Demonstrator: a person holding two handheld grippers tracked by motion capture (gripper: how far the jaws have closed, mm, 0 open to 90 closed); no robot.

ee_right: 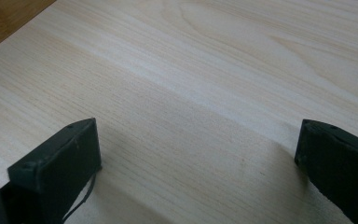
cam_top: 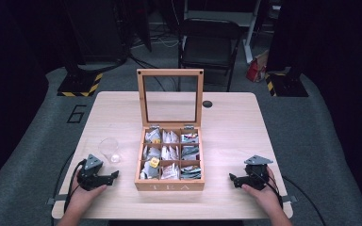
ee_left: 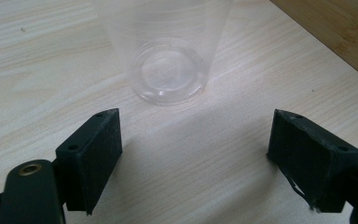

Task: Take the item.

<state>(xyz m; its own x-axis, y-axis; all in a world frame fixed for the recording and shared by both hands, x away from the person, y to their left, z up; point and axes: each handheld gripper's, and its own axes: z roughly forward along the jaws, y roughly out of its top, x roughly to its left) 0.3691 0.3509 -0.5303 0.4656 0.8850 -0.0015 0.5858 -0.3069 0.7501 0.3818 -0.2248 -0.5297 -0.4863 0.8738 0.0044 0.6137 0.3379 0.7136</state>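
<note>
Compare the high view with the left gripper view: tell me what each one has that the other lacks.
High view alone: the tea box's open lid, its nine packet-filled compartments, the right gripper, both hands, a chair. Left gripper view alone: the clear cup's ringed base close up. Shared: the cup, the wooden table, the open left gripper.

Pale wood-grain table (cam_top: 226, 117), black claws, clear cup (cam_top: 109, 148).
</note>
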